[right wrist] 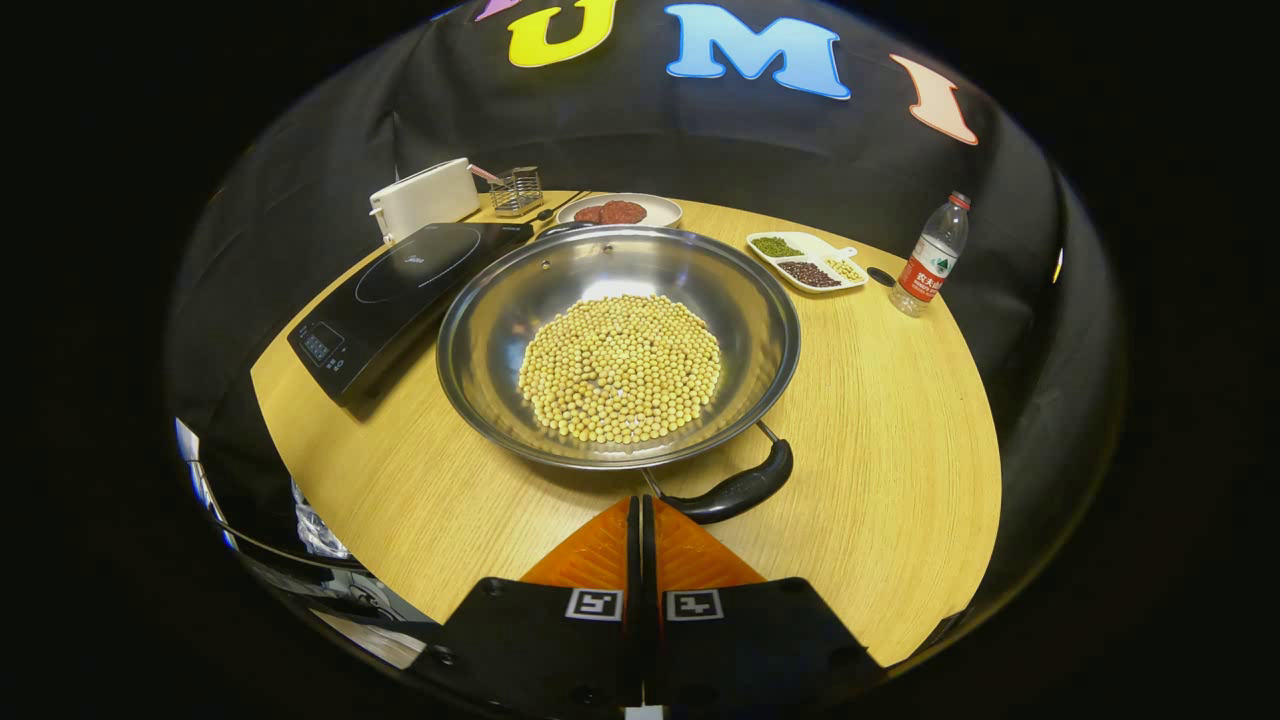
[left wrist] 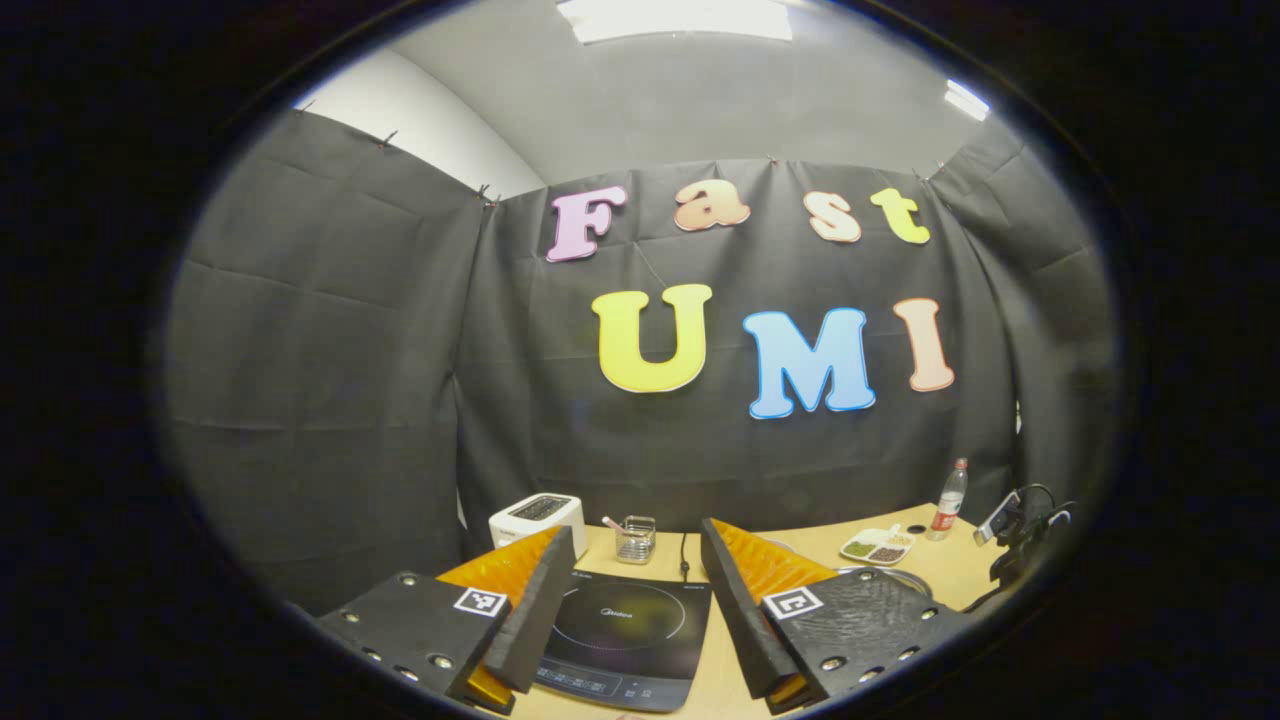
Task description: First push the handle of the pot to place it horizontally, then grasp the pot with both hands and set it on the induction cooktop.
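Steel and shallow, the pot (right wrist: 618, 345) is sitting on the table (right wrist: 880, 420) just beside the induction cooktop (right wrist: 400, 285), carrying a mound of soybeans (right wrist: 620, 368). You are keeping your right gripper (right wrist: 640, 530) clenched on nothing, its tips touching the near handle (right wrist: 735, 490), likely for pushing it. Your left gripper (left wrist: 625, 590) is hanging released above the cooktop. A divided dish (right wrist: 808, 262) is holding three kinds of beans.

Left view faces wall; right overlooks table (right wrist: 900, 420); both show cooktop (left wrist: 625, 640).
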The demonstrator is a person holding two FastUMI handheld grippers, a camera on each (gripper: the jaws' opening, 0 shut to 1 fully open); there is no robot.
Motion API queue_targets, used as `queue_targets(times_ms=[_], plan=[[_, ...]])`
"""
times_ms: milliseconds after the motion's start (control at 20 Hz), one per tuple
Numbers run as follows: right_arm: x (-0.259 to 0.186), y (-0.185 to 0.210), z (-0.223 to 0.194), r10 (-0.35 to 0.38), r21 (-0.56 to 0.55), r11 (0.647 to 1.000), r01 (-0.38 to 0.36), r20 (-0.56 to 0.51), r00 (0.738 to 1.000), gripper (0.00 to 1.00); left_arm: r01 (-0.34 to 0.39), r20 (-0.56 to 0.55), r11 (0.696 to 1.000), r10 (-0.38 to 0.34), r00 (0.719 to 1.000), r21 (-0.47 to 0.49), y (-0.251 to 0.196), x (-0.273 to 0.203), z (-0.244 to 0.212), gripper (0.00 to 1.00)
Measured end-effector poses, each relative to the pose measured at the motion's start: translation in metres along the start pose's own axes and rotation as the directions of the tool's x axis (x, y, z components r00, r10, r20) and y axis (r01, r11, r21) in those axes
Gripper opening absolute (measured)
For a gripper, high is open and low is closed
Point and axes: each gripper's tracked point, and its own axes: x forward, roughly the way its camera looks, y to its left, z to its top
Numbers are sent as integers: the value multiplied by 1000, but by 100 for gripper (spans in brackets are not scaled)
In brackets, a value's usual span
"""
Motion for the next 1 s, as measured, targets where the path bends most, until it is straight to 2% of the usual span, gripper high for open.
queue_targets(times_ms=[150, 250, 300, 350, 500, 550, 600, 700, 1000], plan=[[2, -14, 7, -4, 7, 1000, 4, 5, 1000, 0, 2, -3, 1000, -2, 1000, -5, -11, 8, -2, 77], [5, -24, 12, -11, -2, 1000, 11, 5, 1000, 2, 1, -3, 1000, -1, 1000, -10, -19, 12, -4, 78], [6, -29, 13, -14, -8, 1000, 14, 5, 1000, 2, 1, -7, 1000, -1, 1000, -12, -22, 14, -7, 75], [8, -34, 16, -17, -12, 1000, 17, 6, 1000, 2, -1, -10, 1000, 1, 1000, -14, -25, 16, -8, 78], [13, -47, 22, -29, -23, 999, 29, 2, 1000, 2, -11, -18, 1000, 10, 1000, -17, -30, 17, -12, 77], [14, -50, 24, -29, -26, 999, 29, 3, 1000, 2, -15, -20, 1000, 15, 1000, -18, -30, 18, -13, 75], [16, -52, 24, -29, -29, 999, 29, 4, 1000, 2, -19, -22, 1000, 19, 1000, -19, -32, 19, -16, 77], [19, -58, 27, -29, -32, 999, 30, 6, 1000, 2, -27, -33, 999, 26, 999, -18, -33, 19, -19, 75], [31, -78, 42, -51, -27, 998, 52, 29, 998, 0, -39, -49, 999, 38, 998, -7, -42, 21, -27, 75]])
